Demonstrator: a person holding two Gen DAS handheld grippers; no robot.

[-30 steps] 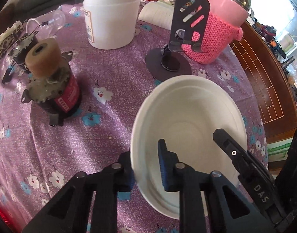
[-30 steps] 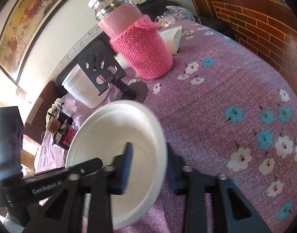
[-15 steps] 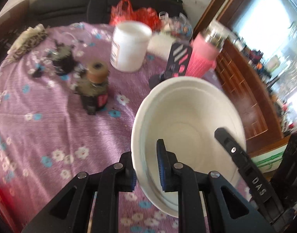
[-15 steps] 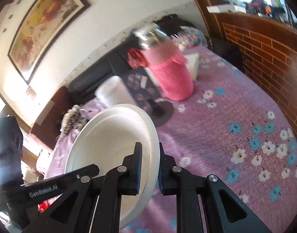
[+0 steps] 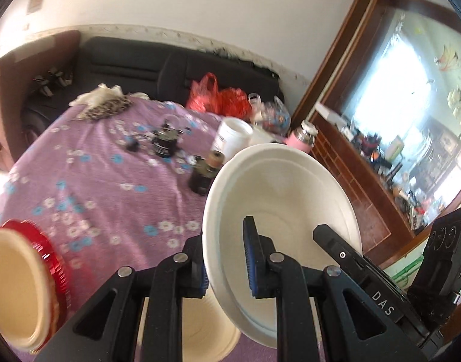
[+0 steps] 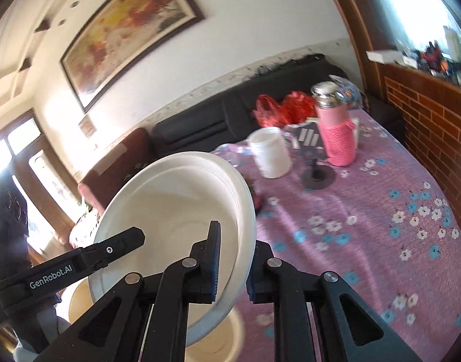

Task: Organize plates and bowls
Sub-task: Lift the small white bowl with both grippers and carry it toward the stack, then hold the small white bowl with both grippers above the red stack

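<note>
From the left wrist, the left gripper (image 5: 224, 261) is clamped on the rim of a white paper bowl (image 5: 278, 199), held off the purple floral tablecloth (image 5: 88, 175) and tipped up, its hollow facing the camera. Only here: a cream plate (image 5: 16, 289) on a red one at the near left. From the right wrist, the right gripper (image 6: 232, 267) pinches the bowl's opposite rim. Only here: a framed painting (image 6: 131, 27), and the whole pink-sleeved flask (image 6: 336, 129).
</note>
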